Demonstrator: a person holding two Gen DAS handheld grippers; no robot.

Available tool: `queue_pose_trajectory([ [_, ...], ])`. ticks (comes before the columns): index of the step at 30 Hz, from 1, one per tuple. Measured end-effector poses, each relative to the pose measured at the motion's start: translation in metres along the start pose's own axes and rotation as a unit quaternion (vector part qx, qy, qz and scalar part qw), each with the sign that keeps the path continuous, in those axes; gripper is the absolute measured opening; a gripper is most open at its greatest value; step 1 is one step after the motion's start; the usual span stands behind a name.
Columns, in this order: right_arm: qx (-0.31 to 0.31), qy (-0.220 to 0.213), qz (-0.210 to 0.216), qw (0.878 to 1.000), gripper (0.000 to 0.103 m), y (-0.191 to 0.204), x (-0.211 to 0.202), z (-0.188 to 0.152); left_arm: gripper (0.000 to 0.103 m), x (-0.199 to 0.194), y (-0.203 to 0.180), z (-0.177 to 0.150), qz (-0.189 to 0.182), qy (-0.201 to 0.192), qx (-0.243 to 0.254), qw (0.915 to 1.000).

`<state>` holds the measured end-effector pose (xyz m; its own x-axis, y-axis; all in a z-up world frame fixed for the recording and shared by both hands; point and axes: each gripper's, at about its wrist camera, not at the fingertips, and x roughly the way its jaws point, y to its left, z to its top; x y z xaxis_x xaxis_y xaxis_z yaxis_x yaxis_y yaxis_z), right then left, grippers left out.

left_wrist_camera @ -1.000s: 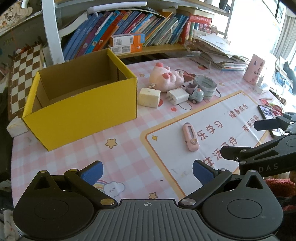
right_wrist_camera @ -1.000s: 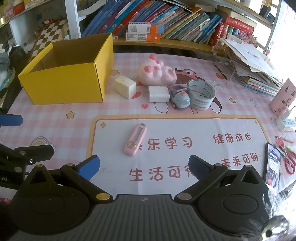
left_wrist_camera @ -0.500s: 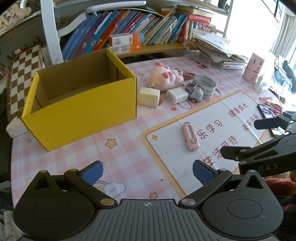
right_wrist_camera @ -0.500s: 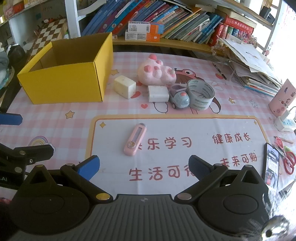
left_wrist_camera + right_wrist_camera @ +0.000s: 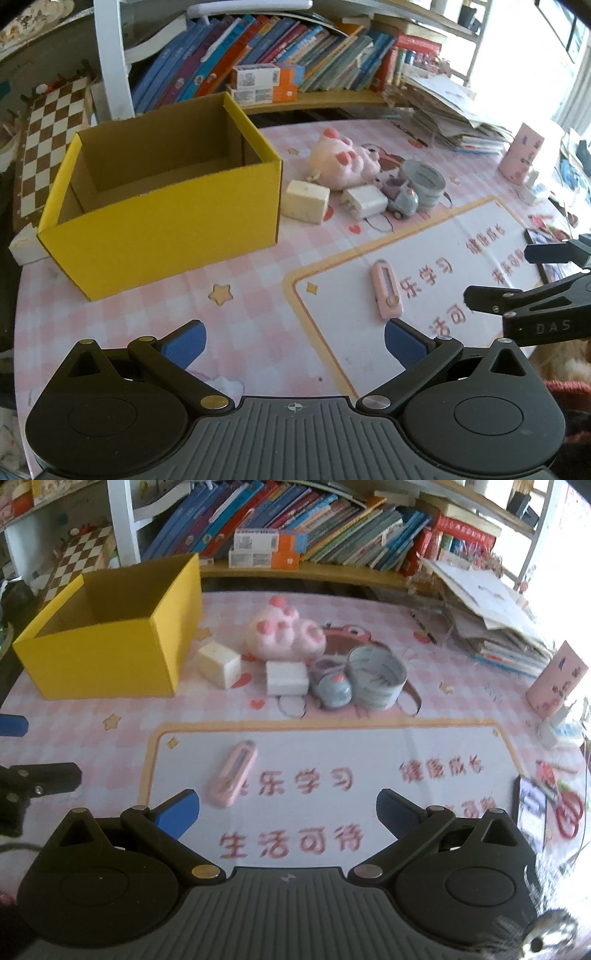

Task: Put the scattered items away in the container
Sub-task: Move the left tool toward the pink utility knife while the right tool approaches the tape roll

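The right gripper (image 5: 287,815) has edged forward toward the pink utility knife (image 5: 233,774), which now lies just ahead of its spread, empty jaws; the left gripper (image 5: 294,343) hangs open over the checked tablecloth (image 5: 122,314); the yellow box (image 5: 162,210) stands empty, with the other items clustered beside it.

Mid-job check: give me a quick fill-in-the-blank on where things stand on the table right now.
1. The yellow cardboard box so far holds ____ of the scattered items.
2. The pink utility knife lies on the white mat nearest the ____ tongs.
3. Both the left tongs and the right tongs are ____.
4. The blue toy car sits between the white charger and the ____.

Missing words: none; right; open; tape roll
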<state>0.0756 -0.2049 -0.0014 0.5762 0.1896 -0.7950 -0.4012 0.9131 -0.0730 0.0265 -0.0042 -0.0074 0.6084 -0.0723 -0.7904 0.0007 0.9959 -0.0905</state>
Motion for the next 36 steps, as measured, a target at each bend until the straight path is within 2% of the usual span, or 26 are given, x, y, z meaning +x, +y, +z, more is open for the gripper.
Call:
queue_pose_trajectory([
  [8,-0.018,-0.021,0.0,1.0,0.103,-0.03,0.023,0.014,0.103,0.015,-0.014,0.011,0.026,-0.051,0.013,0.9983],
  [20,-0.037,-0.018,0.03,0.999,0.103,-0.076,0.048,0.017,0.103,0.038,-0.057,0.016,0.046,-0.069,0.016,0.9964],
  [26,-0.048,-0.023,0.042,0.998,0.103,-0.094,0.059,0.018,0.103,0.048,-0.078,0.018,0.042,-0.066,0.015,0.9968],
  [31,-0.044,-0.035,0.06,0.997,0.101,-0.108,0.068,0.022,0.103,0.065,-0.085,0.017,0.049,-0.024,0.001,0.9985],
  [36,-0.043,-0.035,0.074,0.996,0.1,-0.116,0.077,0.025,0.103,0.072,-0.091,0.013,0.05,-0.009,0.001,0.9987],
])
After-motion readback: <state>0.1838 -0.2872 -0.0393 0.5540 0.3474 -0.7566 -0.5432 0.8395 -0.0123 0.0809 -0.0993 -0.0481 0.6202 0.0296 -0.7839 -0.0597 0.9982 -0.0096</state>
